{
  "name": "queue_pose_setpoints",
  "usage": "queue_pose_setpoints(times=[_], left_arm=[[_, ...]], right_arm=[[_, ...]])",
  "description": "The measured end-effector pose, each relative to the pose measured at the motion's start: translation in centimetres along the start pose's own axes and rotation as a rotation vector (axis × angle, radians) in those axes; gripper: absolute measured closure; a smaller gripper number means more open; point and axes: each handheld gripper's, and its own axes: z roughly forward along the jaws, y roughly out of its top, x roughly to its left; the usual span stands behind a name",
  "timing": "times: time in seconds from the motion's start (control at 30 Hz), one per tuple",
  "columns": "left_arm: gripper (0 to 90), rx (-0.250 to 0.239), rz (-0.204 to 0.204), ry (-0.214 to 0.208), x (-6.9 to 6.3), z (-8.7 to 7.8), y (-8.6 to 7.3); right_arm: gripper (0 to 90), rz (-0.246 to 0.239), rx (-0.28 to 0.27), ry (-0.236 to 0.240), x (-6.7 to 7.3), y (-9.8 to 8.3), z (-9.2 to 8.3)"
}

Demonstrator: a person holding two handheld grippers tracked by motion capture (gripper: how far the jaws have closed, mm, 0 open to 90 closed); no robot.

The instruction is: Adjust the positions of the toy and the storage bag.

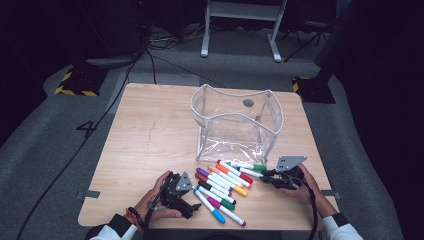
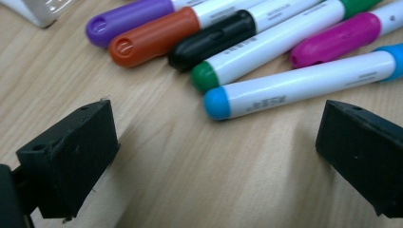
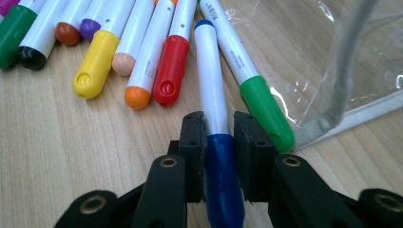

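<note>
The right gripper point(image 3: 219, 128) had clamped the blue marker point(image 3: 211, 95) at the pile's point(image 1: 222, 185) three o'clock edge, the left gripper point(image 2: 214, 156) gaped empty, and next came, likely, lifting it into the pouch point(image 1: 235, 125) at twelve.

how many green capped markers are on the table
2. The first green marker lies beside the pouch, next to the blue marker in the right gripper. The second green marker lies in the pile near the left gripper. Others may be hidden.
</note>
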Motion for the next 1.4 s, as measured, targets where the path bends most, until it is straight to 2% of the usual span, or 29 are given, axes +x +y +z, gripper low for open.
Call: queue_pose_setpoints(times=[0.17,0.3,0.43,0.63,1.03,1.23,1.4], left_arm=[[0.2,-0.005,0.004,-0.008,0.1,0.2,0.1],[0.5,-0.006,0.012,-0.013,0.6,0.1,0.1],[0.5,-0.008,-0.006,0.005,1.4,0.0,0.0],[0.5,-0.004,-0.006,0.005,2.0,-0.2,-0.2],[0.5,-0.008,-0.01,0.01,2.2,-0.3,-0.4],[0.5,-0.008,-0.011,0.011,2.2,-0.3,-0.4],[0.5,-0.008,-0.011,0.01,2.2,-0.3,-0.4]], right_arm=[[74.6,0.001,-0.022,-0.02,0.0,0.1,-1.0],[74.6,-0.005,-0.061,-0.023,0.0,0.4,-2.1],[74.6,-0.017,-0.104,-0.029,0.2,1.1,-3.3],[74.6,-0.034,-0.157,-0.01,0.3,2.6,-4.7],[74.6,-0.146,-0.273,-0.014,0.9,7.9,-8.6],[74.6,-0.192,-0.3,-0.029,0.4,10.7,-10.1],[74.6,-0.215,-0.313,-0.057,-0.7,12.9,-10.8]])
